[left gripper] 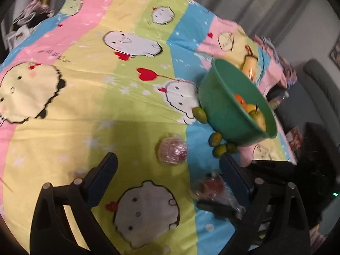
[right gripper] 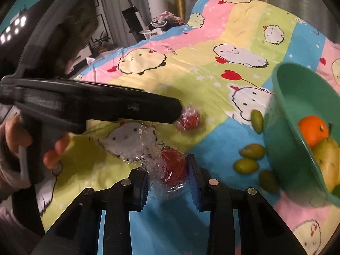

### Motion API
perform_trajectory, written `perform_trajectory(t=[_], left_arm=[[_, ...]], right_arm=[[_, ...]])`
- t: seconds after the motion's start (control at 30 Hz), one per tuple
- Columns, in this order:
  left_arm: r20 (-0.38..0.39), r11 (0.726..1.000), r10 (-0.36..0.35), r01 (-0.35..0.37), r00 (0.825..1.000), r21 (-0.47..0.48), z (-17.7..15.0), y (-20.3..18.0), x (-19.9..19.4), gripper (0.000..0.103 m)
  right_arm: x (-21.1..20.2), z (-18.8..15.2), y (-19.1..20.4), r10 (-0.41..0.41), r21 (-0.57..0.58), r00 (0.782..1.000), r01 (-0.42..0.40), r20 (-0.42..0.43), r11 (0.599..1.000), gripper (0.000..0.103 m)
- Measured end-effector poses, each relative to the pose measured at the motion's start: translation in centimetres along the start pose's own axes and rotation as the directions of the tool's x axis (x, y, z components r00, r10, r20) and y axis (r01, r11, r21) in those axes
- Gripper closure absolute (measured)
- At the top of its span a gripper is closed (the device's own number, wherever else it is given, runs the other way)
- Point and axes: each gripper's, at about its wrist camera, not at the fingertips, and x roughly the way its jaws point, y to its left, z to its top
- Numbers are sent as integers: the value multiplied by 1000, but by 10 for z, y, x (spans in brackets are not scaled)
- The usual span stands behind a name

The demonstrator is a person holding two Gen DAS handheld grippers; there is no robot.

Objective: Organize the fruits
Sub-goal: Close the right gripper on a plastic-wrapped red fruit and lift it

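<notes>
A red apple in clear wrap (left gripper: 172,152) lies on the cartoon bedspread (left gripper: 85,116), just ahead of my left gripper (left gripper: 167,159), whose jaws stand wide open around nothing. A second wrapped red apple (right gripper: 173,167) sits between the pads of my right gripper (right gripper: 167,174), which is shut on it; loose wrap trails off to the left. The green bowl (right gripper: 282,127) at the right holds an orange (right gripper: 313,130) and a yellow pear (right gripper: 328,159). Several small green fruits (right gripper: 246,165) lie on the spread beside the bowl. The left gripper's body (right gripper: 127,108) reaches across the right wrist view, its tip by the first apple (right gripper: 189,120).
A hand (right gripper: 12,136) holds the left gripper's handle. A yellow object (left gripper: 249,65) lies behind the bowl (left gripper: 223,110). The bed's edge (left gripper: 286,155) drops off just right of the bowl. Clutter and a white cylinder (right gripper: 157,6) stand beyond the far corner.
</notes>
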Motion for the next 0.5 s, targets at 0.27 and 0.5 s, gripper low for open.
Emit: perform_trajectory(t=[0.27, 0.5], left_arm=[[-15, 996, 54, -53, 998, 78, -5, -16, 24, 26], [-5, 991, 92, -91, 996, 103, -7, -20, 33, 52]], right_arm=[[-17, -20, -4, -8, 18, 1000, 8, 7, 1000, 69], [-34, -30, -11, -12, 61, 999, 10, 42, 998, 69]])
